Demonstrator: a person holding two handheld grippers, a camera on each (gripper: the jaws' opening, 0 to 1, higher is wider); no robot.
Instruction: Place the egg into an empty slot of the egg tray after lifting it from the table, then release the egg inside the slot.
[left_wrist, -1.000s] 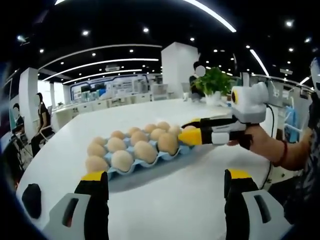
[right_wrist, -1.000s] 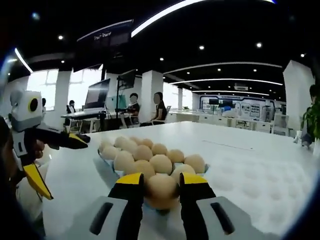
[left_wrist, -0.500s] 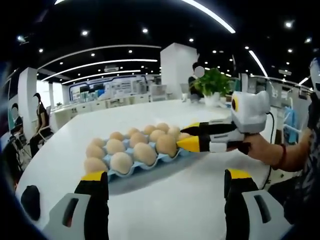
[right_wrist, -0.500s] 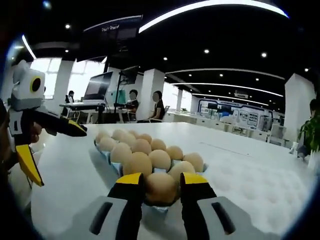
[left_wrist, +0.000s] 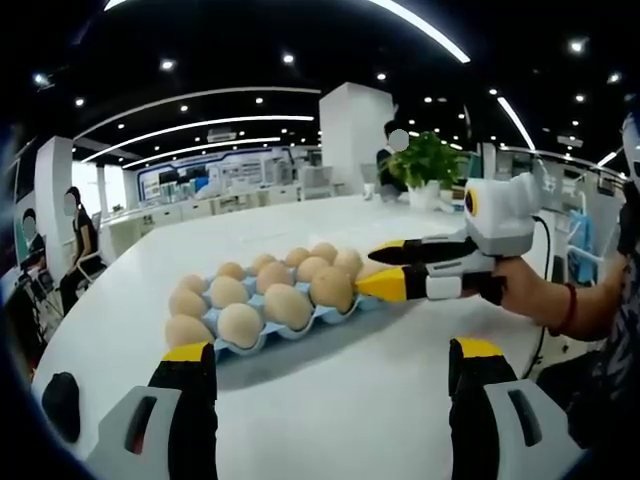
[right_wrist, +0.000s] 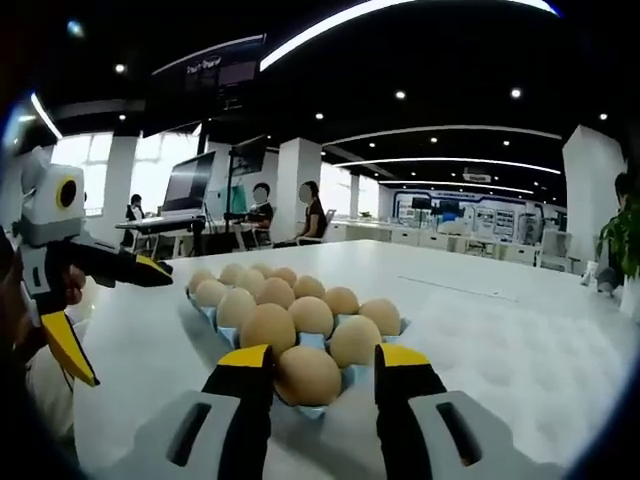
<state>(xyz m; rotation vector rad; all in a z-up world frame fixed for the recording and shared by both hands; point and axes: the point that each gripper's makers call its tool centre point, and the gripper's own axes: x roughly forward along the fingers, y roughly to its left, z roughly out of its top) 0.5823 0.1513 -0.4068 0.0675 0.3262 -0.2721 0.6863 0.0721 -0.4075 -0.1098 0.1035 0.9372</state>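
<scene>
The round tan eggs sat in a light blue bumpy egg tray. The smooth worktop was plain white. Both grippers had black jaws with yellow tips and white bodies.

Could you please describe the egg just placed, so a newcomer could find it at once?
On the white table sits a light blue egg tray full of brown eggs. The egg is at the tray's near corner, alone between the right gripper's open yellow-tipped jaws.
</scene>
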